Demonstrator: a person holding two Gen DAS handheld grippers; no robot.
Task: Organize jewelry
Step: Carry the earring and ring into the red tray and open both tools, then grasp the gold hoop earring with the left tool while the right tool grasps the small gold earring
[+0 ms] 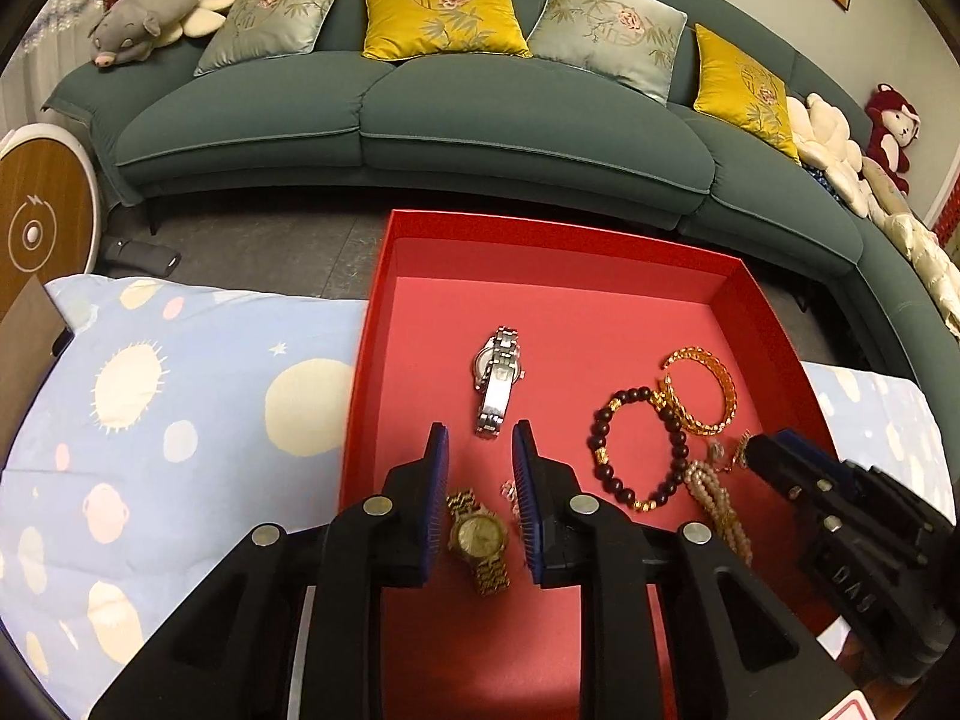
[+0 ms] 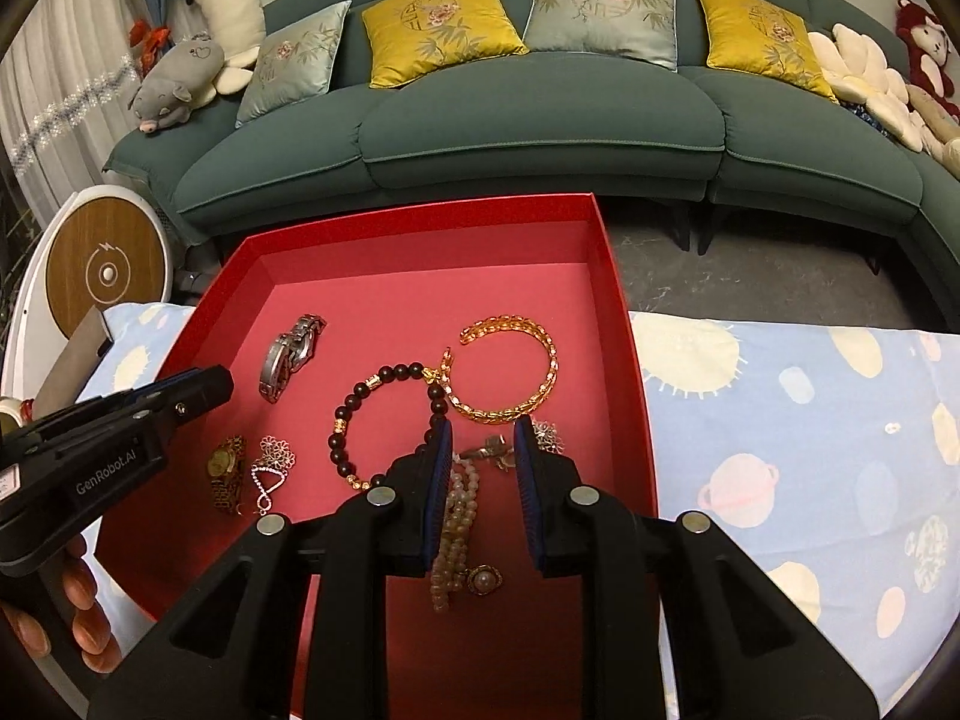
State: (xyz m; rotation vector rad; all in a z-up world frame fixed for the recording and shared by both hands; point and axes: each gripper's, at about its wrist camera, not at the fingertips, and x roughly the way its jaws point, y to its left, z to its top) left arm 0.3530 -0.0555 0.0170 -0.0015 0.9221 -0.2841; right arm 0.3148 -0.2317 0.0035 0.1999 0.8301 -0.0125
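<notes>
On the pale blue planet-print cloth sits our shallow red cardboard tray, and all the jewelry lies on its floor. Only the right wrist view shows us the round pearl brooch and the silver filigree flower charm. We count two watches and two loop bracelets, plus one open cuff: a gold woven cuff, a dark wooden bead bracelet, a silver link watch lying on its side, a gold link watch, then a pale pearl strand. Our left gripper hangs released over the gold watch; our right gripper is spread apart astride the pearl strand, gripping nothing.
</notes>
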